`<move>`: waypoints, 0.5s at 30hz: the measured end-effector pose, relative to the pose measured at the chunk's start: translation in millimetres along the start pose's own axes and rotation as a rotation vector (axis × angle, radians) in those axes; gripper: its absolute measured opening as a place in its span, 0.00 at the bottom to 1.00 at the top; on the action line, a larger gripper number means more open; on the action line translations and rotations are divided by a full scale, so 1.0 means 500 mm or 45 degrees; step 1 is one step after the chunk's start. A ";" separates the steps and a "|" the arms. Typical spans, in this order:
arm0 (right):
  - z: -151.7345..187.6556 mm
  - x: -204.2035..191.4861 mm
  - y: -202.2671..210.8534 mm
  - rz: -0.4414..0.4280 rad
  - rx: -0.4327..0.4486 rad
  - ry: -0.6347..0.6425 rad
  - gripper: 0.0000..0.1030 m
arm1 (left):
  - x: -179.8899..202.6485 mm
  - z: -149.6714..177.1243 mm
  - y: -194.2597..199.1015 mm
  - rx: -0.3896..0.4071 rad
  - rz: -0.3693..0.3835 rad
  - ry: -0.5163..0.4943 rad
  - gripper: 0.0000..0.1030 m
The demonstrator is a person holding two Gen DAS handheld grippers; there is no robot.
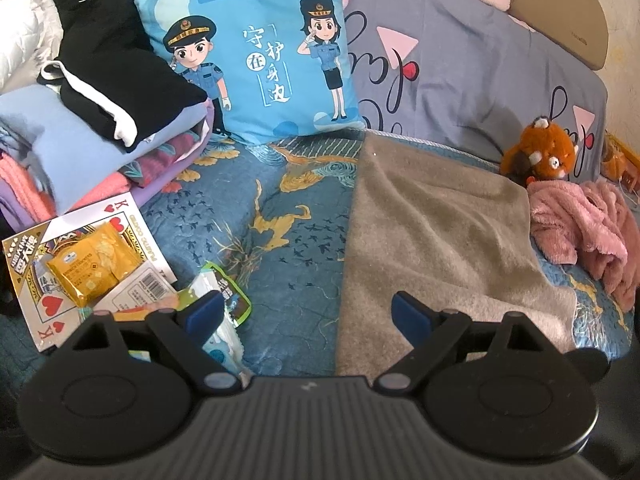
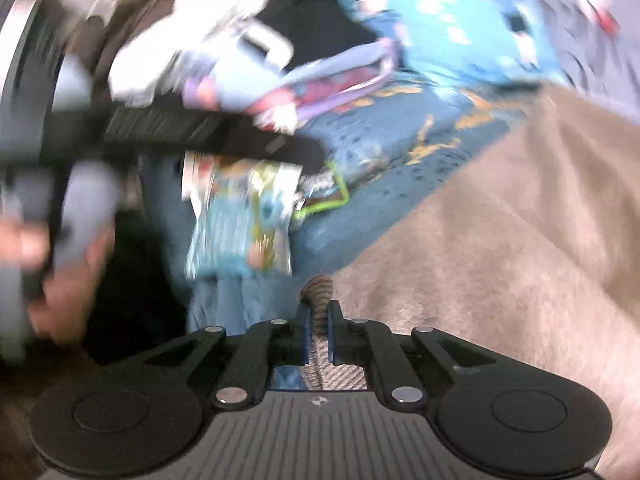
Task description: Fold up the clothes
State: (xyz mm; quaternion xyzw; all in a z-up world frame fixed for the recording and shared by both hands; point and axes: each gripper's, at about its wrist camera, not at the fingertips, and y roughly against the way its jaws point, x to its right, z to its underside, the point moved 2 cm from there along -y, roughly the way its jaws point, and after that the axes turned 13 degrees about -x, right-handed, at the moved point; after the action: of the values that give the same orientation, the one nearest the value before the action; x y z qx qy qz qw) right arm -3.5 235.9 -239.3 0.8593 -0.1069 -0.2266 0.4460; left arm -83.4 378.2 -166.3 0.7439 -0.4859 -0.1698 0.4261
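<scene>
Grey-brown towel (image 2: 500, 240) is lying flat on patterned bedspread (image 1: 288, 240) | right gripper (image 2: 318, 336) is pinching its bunched corner between jaws | left gripper (image 1: 308, 316) is hovering, jaws spread, towel edge under right jaw

Open quilt (image 1: 296, 240) lies between snack packets (image 1: 92, 268) and taupe towel (image 1: 440, 240); pillow (image 1: 256, 60) blocks behind.

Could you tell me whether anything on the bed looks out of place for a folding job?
Yes: snack packets and a king-of-hearts card pack lie loose on the bedspread, left of the grey-brown towel, and a pink fleece lies crumpled at the right edge.
</scene>
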 end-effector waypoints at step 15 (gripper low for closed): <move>-0.019 0.073 0.121 0.005 0.409 -0.348 0.07 | -0.029 -0.004 -0.001 0.003 -0.047 0.096 0.91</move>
State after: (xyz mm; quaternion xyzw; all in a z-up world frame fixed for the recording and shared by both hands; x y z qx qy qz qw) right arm 34.4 193.6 -195.8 0.8804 -0.2027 -0.3203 0.2850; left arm -88.6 391.8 -167.8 0.7592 -0.4559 -0.1490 0.4399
